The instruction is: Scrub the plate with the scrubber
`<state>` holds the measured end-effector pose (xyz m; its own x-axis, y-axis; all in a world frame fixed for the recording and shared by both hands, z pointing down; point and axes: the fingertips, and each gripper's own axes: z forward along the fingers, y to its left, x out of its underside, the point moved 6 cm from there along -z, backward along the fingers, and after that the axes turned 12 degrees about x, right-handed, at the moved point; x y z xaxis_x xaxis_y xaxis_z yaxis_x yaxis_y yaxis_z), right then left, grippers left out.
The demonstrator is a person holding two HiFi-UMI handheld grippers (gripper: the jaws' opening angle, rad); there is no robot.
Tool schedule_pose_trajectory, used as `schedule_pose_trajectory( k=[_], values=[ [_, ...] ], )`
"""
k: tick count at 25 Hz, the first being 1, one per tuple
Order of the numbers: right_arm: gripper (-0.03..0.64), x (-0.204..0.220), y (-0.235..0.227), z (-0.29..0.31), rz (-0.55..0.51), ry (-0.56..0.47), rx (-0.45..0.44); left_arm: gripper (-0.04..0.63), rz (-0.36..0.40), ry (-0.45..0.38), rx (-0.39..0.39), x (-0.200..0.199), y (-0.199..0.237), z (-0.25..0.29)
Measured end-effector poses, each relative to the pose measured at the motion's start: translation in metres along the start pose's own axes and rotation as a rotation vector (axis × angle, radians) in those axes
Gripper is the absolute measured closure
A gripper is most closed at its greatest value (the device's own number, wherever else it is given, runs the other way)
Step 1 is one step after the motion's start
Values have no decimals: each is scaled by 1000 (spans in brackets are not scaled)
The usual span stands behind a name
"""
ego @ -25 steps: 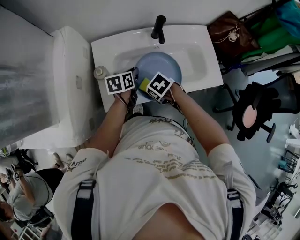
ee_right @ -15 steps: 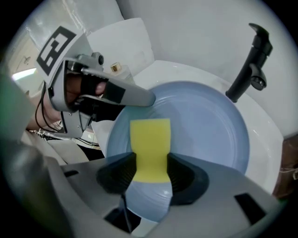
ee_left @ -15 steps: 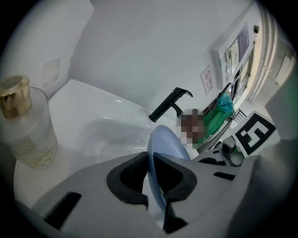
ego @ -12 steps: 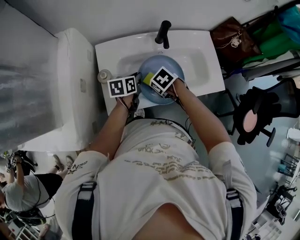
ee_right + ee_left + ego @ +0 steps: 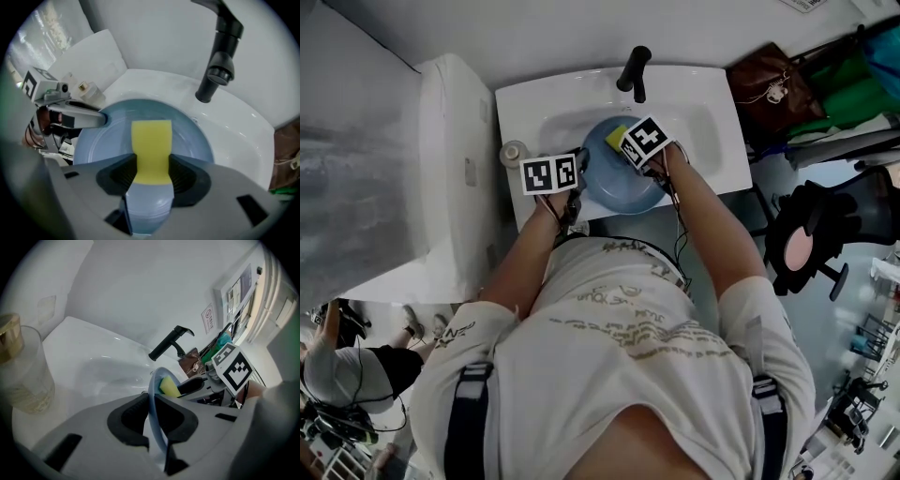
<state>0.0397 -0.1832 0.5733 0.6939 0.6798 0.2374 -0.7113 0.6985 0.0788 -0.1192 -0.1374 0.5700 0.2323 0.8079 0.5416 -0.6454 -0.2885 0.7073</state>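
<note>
A blue plate (image 5: 628, 187) sits tilted over the white sink (image 5: 712, 127). My left gripper (image 5: 579, 171) is shut on its left rim; in the left gripper view the thin plate edge (image 5: 152, 394) runs between the dark pads of that gripper (image 5: 153, 417). My right gripper (image 5: 623, 141) is shut on a yellow scrubber sponge (image 5: 614, 134), which lies on the plate's far part, near the faucet. In the right gripper view the sponge (image 5: 151, 147) is squeezed between the pads of my right gripper (image 5: 151, 172) and rests against the plate (image 5: 192, 140).
A black faucet (image 5: 635, 67) stands at the back of the sink, close above the sponge (image 5: 220, 56). A clear jar with a gold lid (image 5: 514, 152) stands on the sink's left ledge (image 5: 21, 373). A white cabinet (image 5: 441, 169) is to the left, and bags and a chair to the right.
My right gripper has slid the sponge across the plate, from its near left part toward the far side by the faucet. The left gripper keeps its hold on the rim.
</note>
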Motion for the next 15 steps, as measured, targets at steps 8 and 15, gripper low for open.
schedule_pose_trajectory(
  k=[8,15],
  values=[
    [403,18,-25,7,126,0,13,555,-29,-7,-5,2,5,-3],
    [403,34,-10,7,129,24,-58,557,-19,-23,-54,4,5,-4]
  ],
)
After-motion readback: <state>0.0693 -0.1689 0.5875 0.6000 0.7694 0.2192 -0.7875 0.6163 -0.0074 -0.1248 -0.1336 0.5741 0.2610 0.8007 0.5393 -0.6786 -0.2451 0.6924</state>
